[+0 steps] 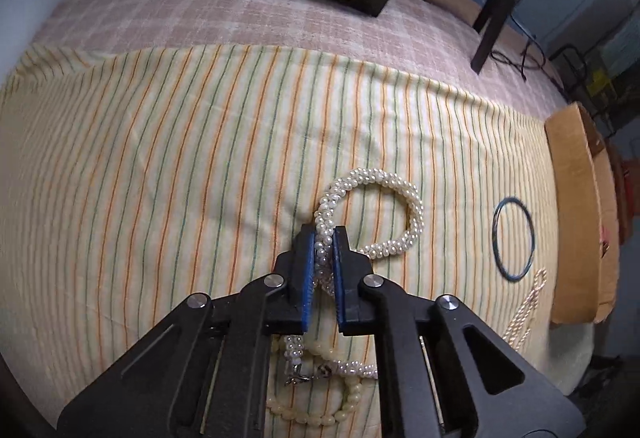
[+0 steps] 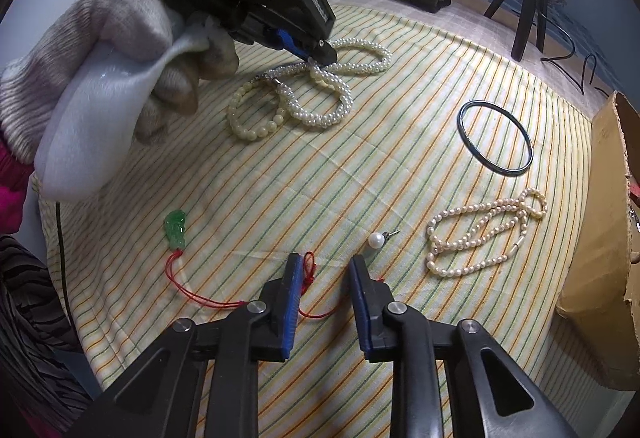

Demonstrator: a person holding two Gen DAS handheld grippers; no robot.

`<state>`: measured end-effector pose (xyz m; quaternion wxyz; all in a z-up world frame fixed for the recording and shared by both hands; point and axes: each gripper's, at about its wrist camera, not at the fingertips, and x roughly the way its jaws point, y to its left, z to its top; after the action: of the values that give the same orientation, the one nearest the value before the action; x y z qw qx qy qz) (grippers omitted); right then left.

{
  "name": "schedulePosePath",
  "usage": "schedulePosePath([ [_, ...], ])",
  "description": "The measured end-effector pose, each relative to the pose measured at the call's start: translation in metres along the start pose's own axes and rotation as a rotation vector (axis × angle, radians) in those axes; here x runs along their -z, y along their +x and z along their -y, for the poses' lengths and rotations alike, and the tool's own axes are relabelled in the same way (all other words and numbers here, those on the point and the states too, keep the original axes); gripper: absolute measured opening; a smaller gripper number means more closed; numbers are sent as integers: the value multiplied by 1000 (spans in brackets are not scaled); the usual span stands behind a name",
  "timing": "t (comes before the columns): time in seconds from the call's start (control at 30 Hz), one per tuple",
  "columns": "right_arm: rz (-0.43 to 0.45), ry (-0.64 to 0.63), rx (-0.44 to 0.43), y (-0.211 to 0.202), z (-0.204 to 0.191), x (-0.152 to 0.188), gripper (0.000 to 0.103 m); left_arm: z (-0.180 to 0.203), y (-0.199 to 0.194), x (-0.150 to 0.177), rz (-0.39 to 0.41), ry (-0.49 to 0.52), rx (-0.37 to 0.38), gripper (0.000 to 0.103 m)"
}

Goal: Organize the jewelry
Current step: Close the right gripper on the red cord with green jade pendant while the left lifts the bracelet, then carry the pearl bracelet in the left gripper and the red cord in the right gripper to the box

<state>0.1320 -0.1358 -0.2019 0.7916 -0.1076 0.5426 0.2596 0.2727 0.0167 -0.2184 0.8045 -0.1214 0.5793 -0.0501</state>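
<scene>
Left gripper [image 1: 327, 238] clamped on the woven pearl necklace [image 1: 404, 197], jaws pinching a strand while the rest loops over the striped cloth [image 1: 160, 157] beside a cream bead bracelet [image 2: 256, 117]. Right gripper [image 2: 326, 270] low over the cloth, jaws apart and holding nothing, straddling the red cord [image 2: 192, 292] of a green pendant [image 2: 176, 224], near a pearl earring [image 2: 377, 240]. Dark bangle [image 2: 496, 135] and loose pearl strand [image 2: 480, 238] lying to the right by a cardboard box [image 2: 600, 238].

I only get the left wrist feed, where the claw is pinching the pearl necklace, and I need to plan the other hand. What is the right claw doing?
Observer: The right claw is open and holds nothing.
Operator: Anything close to it?
Observer: A red cord runs between its fingers and leads to a green pendant off to the left.
Operator: Anything else nearby?
Observer: A single pearl earring lies on the striped cloth, just beyond the tip of the claw's right-hand finger.
</scene>
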Motion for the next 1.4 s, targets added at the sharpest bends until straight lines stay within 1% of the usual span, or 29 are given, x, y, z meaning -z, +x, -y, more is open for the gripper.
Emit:
schedulePosePath([
  [0.07,1,17,-5,-1,4,0,14,-5,-1,-2,-6,-33,27,7],
  [0.17,3,42,-20,-1,8,-1,6,-8,-3,-3,-1,-46,37,6],
  [0.3,16,77,-54,-4,15,-3,1,-5,-14,-1,19,-44,43,6],
  [0.57,74,93,-76,-22,12,-10,0,-3,-59,3,105,-27,68,6],
  [0.77,133,104,-82,-44,12,-15,0,3,-90,2,162,-16,110,6],
  [0.87,152,108,-91,-53,13,-17,0,6,-102,5,186,4,105,6],
  [0.93,151,108,-78,-52,12,-16,0,10,-105,7,197,21,95,6],
  [0.97,147,111,-73,-49,13,-14,1,10,-105,8,199,23,93,6],
  [1.0,135,114,-77,-44,15,-14,7,10,-105,9,197,22,92,6],
  [1.03,98,121,-87,-36,16,-13,19,10,-105,9,195,21,92,6],
  [1.07,75,126,-96,-32,17,-9,47,9,-104,9,193,20,92,6],
  [1.1,54,137,-95,-25,18,-6,58,8,-104,9,193,20,91,6],
  [1.13,47,140,-89,-20,18,-4,57,8,-104,9,194,19,90,6],
  [1.17,30,131,-93,-15,17,-3,49,7,-104,9,195,17,89,6],
  [1.2,15,123,-92,-12,15,0,39,7,-105,8,195,14,90,6],
  [1.23,5,117,-92,-9,14,0,36,6,-104,7,196,11,91,6],
  [1.3,-7,107,-96,-2,12,0,35,4,-103,6,194,7,89,6],
  [1.37,-15,90,-82,2,9,-2,35,3,-101,6,190,3,88,6],
  [1.4,-17,86,-76,3,8,-2,33,2,-100,5,187,2,84,6],
])
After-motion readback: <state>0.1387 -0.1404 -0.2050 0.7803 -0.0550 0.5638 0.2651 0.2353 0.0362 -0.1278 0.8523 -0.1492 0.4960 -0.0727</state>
